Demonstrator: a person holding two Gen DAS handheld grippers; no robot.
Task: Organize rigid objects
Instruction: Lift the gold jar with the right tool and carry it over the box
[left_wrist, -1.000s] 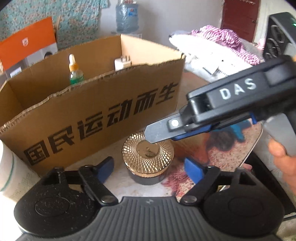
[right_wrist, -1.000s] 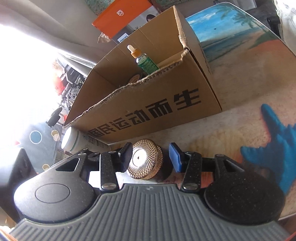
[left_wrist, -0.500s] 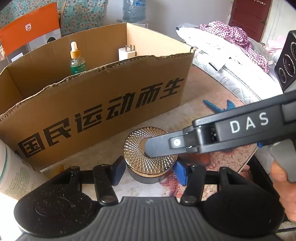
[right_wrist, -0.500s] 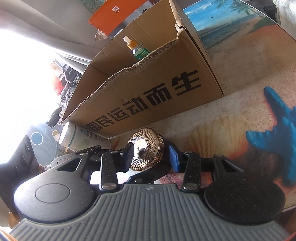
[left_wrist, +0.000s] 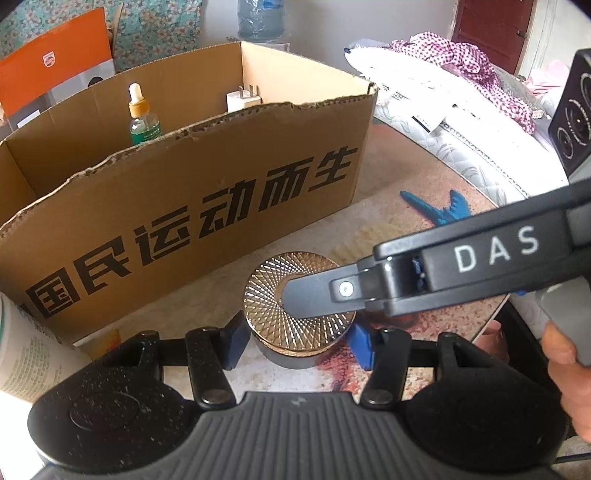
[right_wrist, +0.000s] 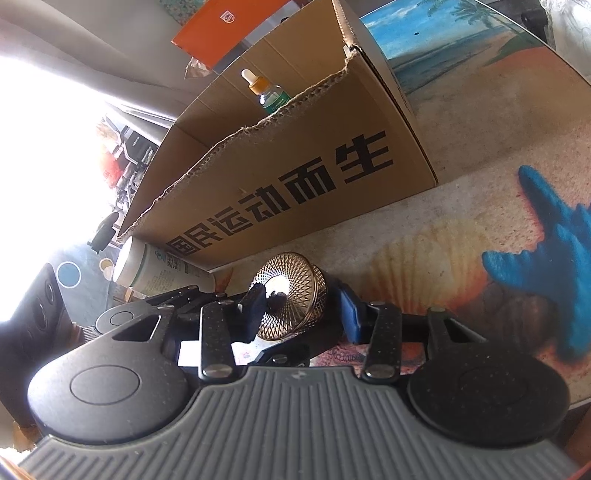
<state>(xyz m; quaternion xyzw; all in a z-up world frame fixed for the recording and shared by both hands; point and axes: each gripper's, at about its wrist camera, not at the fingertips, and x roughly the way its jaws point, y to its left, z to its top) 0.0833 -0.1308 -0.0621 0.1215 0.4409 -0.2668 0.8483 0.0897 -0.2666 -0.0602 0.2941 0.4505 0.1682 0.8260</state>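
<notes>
Nearest to us, the left gripper (left_wrist: 297, 341) sits low over the table, its blue-padded jaws drawn in against both sides of a small round jar with a dark base and a faceted gold lid (left_wrist: 295, 332). The jar stands upright between them, and the jaws look clamped on its base.

The right gripper (right_wrist: 301, 314) reaches in from the right of those jaws, held by a person's hand (left_wrist: 565, 373). One dark finger (left_wrist: 314, 295) lies across the top of the gold lid. In its own view the jar sits between its jaws, the blue pad just beside the dark base. The jaws stand partly apart, and we cannot tell whether they press on the jar.

To the left of both sets of jaws lies a white cylindrical bottle with green print (left_wrist: 22, 350), close to the front wall of the box.

Just beyond the jaws stands an open brown cardboard box with bold black characters (left_wrist: 207, 206). Inside it, an upright green glass dropper bottle with a white bulb (left_wrist: 142, 118) stands left of a white plug adapter (left_wrist: 242, 99).

Right of the box, a blue starfish is printed on the beach-scene tabletop (left_wrist: 439, 210).

Farthest off, an orange-and-white carton (left_wrist: 51, 66) leans behind the box, and a black speaker (left_wrist: 572, 118) stands at the far right.
</notes>
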